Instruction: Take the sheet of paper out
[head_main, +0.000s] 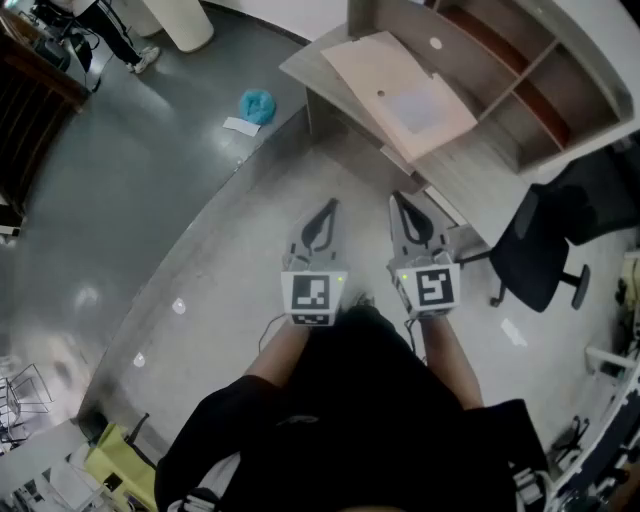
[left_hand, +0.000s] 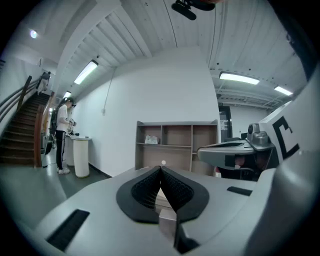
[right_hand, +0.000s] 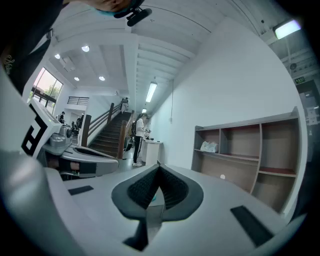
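Note:
A pale pink folder lies flat on the grey desk ahead of me. A lighter grey-white rectangle, the sheet of paper, shows on its right half. My left gripper and right gripper are held side by side above the floor, short of the desk's near edge, pointing at it. Both are shut with nothing between the jaws. In the left gripper view the left gripper's ribbed pads meet at the tip; the right gripper looks the same in its own view.
Open shelves stand at the back of the desk. A black office chair is to the right. A blue object and a white scrap lie on the floor at left. A person stands by a white pedestal near stairs.

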